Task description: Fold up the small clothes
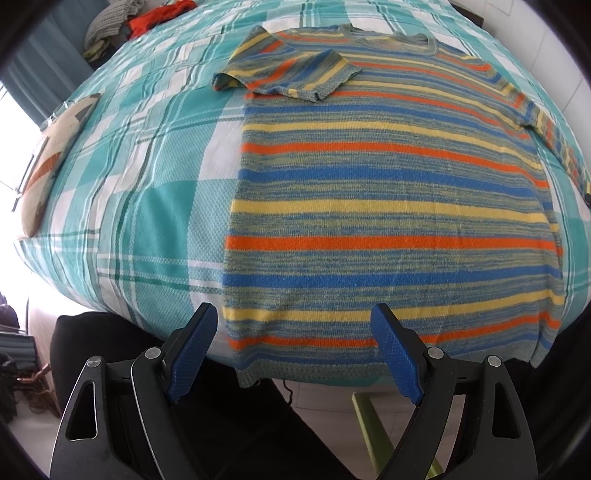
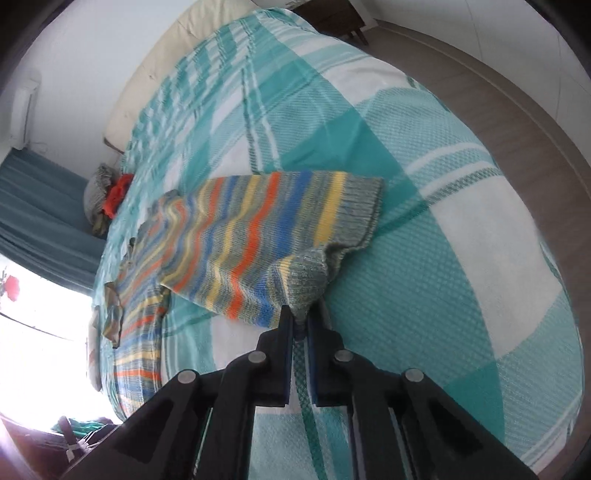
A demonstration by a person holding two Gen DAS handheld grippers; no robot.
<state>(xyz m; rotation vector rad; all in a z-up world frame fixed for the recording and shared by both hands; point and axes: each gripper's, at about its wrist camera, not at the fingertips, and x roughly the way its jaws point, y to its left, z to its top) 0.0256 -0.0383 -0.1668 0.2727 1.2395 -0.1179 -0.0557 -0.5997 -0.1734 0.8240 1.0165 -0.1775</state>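
On top of the teal and white checked bedspread (image 1: 155, 206) lies the striped knit sweater (image 1: 388, 206), spread flat with its hem at the near edge of the bed and its neckline at the far side. 1 sleeve (image 1: 295, 75) is folded in across the chest; the other sleeve (image 2: 266, 236) stretches out to the side, and its ribbed cuff end is pinched and lifted a little off the cover by the right gripper (image 2: 300, 326), whose 2 blue-padded jaws are clenched on the knit (the fabric bunches into a small peak right at the tips). The left gripper (image 1: 295, 332) hangs over the sweater's hem with its jaws spread wide, nothing between the pads, and it is not touching the cloth. Farther off, a heap of grey and red clothing (image 1: 140, 18) sits near the far corner of the bed, and a cushion (image 1: 51, 158) rests at the bed's left side beside the bright window.
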